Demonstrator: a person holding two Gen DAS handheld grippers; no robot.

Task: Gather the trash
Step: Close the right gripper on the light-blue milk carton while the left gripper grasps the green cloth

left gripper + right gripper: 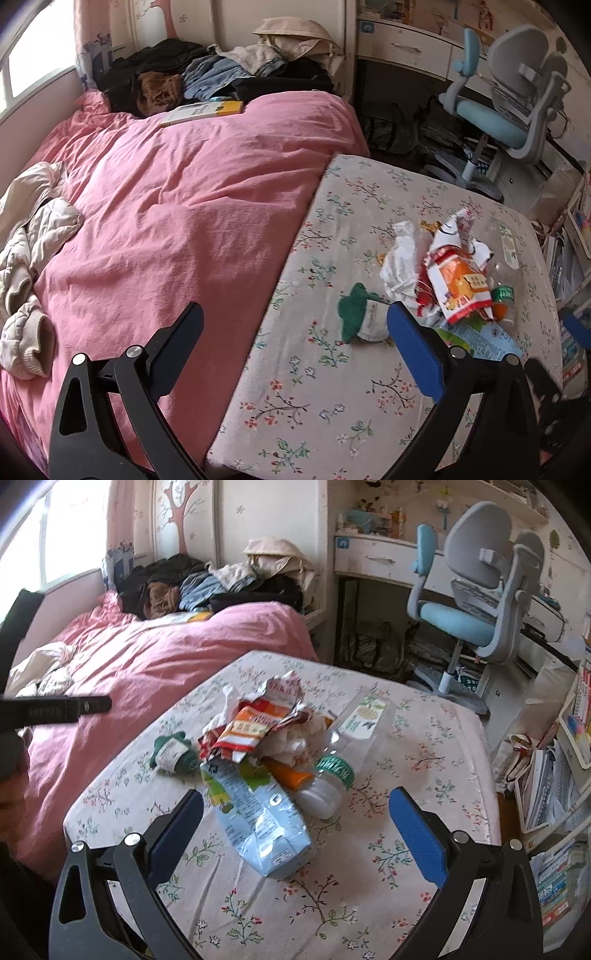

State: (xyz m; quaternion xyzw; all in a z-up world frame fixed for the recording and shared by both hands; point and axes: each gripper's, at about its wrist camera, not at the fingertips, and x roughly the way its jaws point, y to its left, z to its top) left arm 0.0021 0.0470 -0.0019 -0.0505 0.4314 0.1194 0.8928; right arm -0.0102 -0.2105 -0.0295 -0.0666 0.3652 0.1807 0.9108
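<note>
**Inspector:** Right wrist view: the right gripper (295, 823) hangs above the floral-clothed table (424, 760), fingers spread wide, nothing between them. Directly below lies a flattened light-blue carton (258, 823).

**Clerk:** And the remaining trash?

**Inspector:** Heaped mid-table, touching: a clear plastic bottle (347, 746) with a green cap band, lying on its side; a red-and-orange snack wrapper (255, 723); crumpled white tissue (295, 744); a green packet (173, 753) just left of the heap.

**Clerk:** Left side?

**Inspector:** Left wrist view: the left gripper (295, 332) is likewise wide and empty, straddling the border between the pink quilt (166, 206) and the table, with the heap near its right finger. A desk chair (498, 110) stands well apart.
</note>
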